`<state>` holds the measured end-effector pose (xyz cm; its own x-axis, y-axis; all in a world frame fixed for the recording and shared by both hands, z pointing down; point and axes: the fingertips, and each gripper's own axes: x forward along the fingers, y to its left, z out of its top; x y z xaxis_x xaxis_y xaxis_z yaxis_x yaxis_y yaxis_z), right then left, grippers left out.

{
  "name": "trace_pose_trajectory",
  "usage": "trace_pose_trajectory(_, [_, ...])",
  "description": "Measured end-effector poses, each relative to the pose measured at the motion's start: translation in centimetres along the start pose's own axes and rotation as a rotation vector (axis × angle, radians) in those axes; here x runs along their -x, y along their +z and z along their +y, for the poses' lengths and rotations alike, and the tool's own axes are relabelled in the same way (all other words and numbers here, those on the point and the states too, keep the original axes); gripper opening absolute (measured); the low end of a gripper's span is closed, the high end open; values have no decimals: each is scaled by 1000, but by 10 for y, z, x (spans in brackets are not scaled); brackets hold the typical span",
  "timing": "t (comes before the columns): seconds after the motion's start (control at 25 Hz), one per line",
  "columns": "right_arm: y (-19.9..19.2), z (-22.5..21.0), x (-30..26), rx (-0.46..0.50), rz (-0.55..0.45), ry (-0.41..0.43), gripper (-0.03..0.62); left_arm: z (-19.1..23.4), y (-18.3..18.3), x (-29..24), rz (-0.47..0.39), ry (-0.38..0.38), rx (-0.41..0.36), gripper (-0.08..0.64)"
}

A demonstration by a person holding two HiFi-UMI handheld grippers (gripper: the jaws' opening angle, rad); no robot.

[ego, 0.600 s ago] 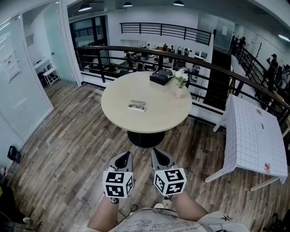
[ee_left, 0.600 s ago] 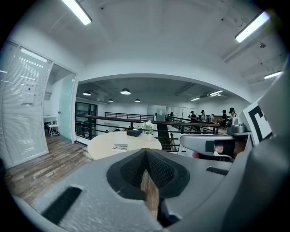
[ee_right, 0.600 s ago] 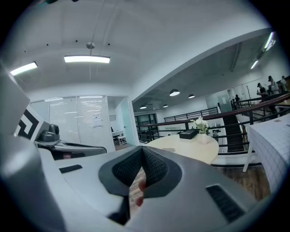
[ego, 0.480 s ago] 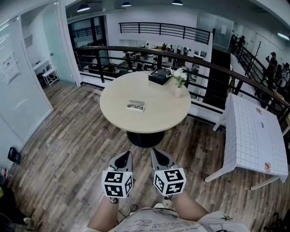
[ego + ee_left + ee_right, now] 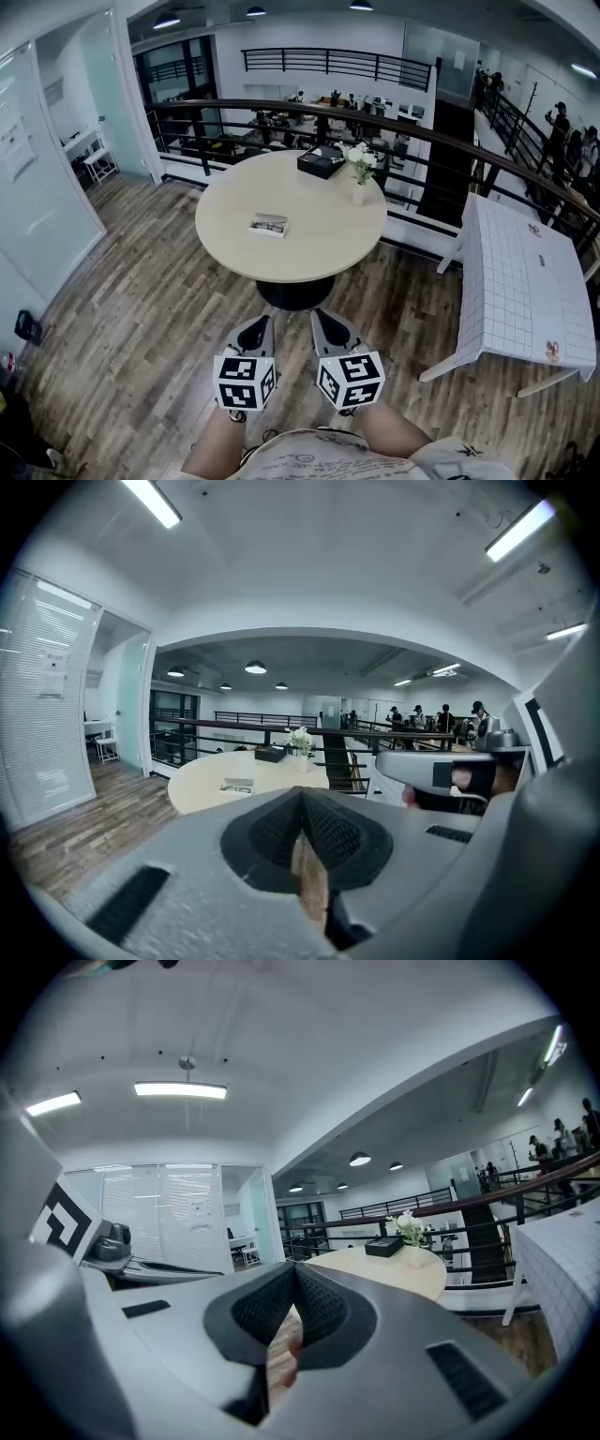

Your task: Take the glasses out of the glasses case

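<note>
Well back from the table (image 5: 234,248), my left gripper (image 5: 255,328) and right gripper (image 5: 326,323) have fingers together, empty. The glasses case (image 5: 269,224) looks light and rigid; the glasses, surely fragile, want a gentle grip on the frame.

Nothing can be read; the sheets (image 5: 15,142) on the glass wall (image 5: 42,220) are too small.

place: office mezzanine | signs: black railing (image 5: 281,105), desks beyond it (image 5: 330,99), glass partition (image 5: 42,178)

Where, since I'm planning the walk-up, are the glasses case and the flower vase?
glasses case (image 5: 269,224), head view, middle of the case.
flower vase (image 5: 358,194), head view, its white body below the flowers.
</note>
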<state>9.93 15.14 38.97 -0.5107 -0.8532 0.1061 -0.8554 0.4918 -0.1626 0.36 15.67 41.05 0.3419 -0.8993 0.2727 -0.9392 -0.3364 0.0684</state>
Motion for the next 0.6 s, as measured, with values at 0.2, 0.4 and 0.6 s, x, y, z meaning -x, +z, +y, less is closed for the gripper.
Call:
trace_pose_trajectory(0.2, [-5, -13, 2, 9, 12, 18, 12, -13, -3, -8, -1, 11, -1, 9])
trace_pose_trajectory(0.4, [-4, -39, -3, -14, 18, 30, 12, -24, -10, -33, 35, 15, -4, 9])
trace_pose_trajectory(0.6, [-5, -51, -14, -25, 15, 14, 12, -22, -2, -50, 24, 9, -13, 9])
